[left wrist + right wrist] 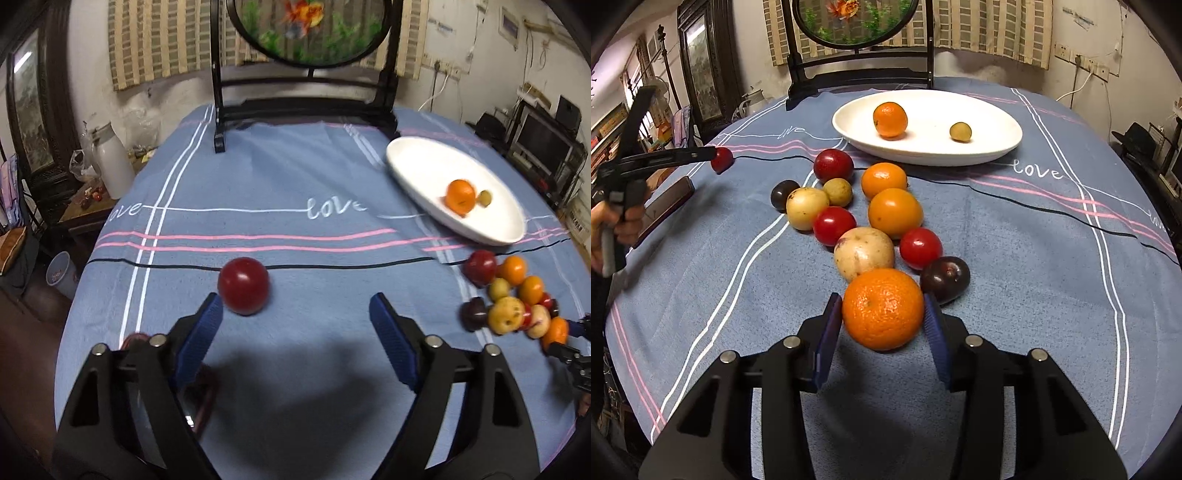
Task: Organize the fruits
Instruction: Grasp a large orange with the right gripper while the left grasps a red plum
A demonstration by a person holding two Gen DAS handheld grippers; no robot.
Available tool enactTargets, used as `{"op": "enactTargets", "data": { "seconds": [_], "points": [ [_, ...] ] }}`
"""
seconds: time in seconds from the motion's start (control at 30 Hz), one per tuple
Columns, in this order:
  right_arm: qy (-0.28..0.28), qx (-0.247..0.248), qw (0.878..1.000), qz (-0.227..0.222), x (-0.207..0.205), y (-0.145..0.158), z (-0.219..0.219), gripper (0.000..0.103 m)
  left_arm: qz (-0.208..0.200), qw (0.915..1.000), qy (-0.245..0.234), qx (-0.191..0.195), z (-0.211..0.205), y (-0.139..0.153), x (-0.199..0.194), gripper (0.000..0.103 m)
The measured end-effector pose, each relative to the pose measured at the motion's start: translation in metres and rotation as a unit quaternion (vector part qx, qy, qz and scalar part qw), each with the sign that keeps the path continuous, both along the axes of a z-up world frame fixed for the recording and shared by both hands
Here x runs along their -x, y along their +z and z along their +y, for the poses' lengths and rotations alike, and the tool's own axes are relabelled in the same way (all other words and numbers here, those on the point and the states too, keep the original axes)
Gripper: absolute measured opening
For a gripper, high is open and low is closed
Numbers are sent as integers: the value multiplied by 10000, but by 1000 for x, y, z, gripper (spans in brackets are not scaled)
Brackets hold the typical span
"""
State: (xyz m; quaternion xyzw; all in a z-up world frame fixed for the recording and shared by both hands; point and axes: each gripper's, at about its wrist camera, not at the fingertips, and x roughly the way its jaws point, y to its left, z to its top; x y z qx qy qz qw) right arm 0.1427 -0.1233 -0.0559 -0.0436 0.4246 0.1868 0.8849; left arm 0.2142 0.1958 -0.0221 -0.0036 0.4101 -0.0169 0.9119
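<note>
Two fruits already lie in the white oval dish (979, 147) at the far side of our counter (1015, 277), which is covered with a blue striped cloth: an orange (890, 120) and a small yellow-green fruit (960, 132), apart from each other. Nearer to us we see a loose cluster on the cloth, with red, orange, pale yellow and dark purple fruits lying close together.

Our right tool (882, 317) has its blue pads on either side of the nearest tangerine (882, 309). The pads sit right at its flanks, but we cannot tell whether they press on it. A dark plum (945, 278) lies just beside the right pad, and a pale speckled fruit (864, 253) touches the tangerine from behind.

Our left tool (295, 306) is spread wide over bare cloth, pinching nothing. A lone red fruit (243, 285) sits well apart from the cluster, just beside that tool's left fingertip (212, 306) and not between the pads.

In the right wrist view a hand (617, 225) grips the left tool's handle, and a phone (666, 208) lies flat on the cloth next to it.
</note>
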Motion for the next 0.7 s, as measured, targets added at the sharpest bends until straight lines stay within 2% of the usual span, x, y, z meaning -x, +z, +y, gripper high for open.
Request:
{"op": "enactTargets", "data": {
  "seconds": [0.03, 0.1, 0.4, 0.47, 0.5, 0.53, 0.7],
  "points": [
    [7, 13, 10000, 0, 0, 0, 0, 46, 77, 9999, 54, -64, 2, -4, -7, 69],
    [17, 35, 10000, 3, 0, 0, 1, 46, 179, 9997, 127, -63, 6, -10, -18, 63],
    [31, 39, 10000, 31, 1, -1, 2, 46, 357, 9974, 610, -102, 29, -23, -37, 62],
    [28, 28, 10000, 32, 1, -1, 2, 46, 464, 9971, 593, -127, 30, -27, -43, 52],
    [26, 8, 10000, 36, 1, -1, 1, 45, 561, 9967, 576, -117, 29, -30, -46, 43],
    [25, -24, 10000, 44, 1, -1, 0, 45, 613, 9965, 568, -78, 29, -32, -48, 40],
    [12, -228, 9997, 105, 2, -1, -6, 45, 546, 9966, 595, -186, 24, -33, -46, 40]
  ]
}}
